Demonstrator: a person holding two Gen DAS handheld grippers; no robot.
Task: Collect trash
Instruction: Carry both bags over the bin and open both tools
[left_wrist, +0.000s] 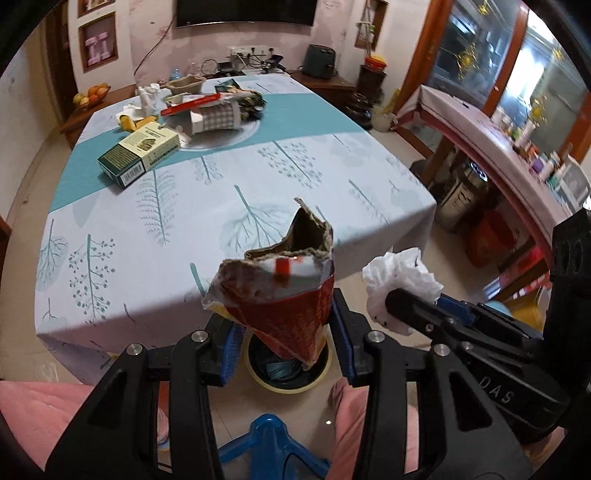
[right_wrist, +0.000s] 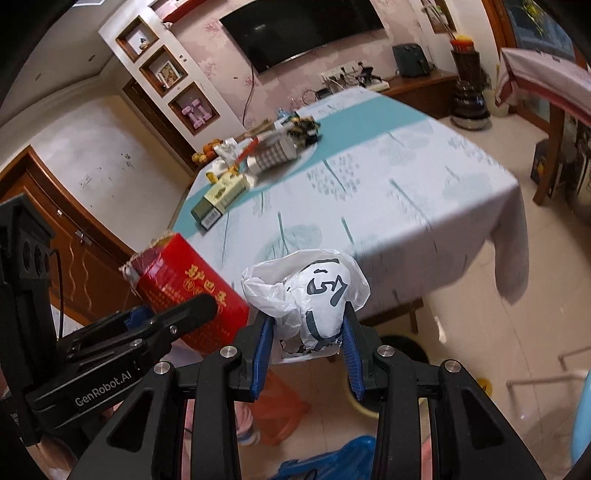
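My left gripper is shut on a torn red carton, held over a yellow-rimmed bin on the floor just off the table's near edge. My right gripper is shut on a crumpled white plastic bag with dark print, right beside the left gripper. The bag also shows in the left wrist view; the carton shows in the right wrist view. More trash lies on the table's far side: a green and cream box, a checked paper cup, wrappers and tissues.
The table has a teal and white leaf-print cloth. A blue plastic stool stands below my grippers. A side bench with bottles runs along the right. A fruit bowl sits on a cabinet at the far left.
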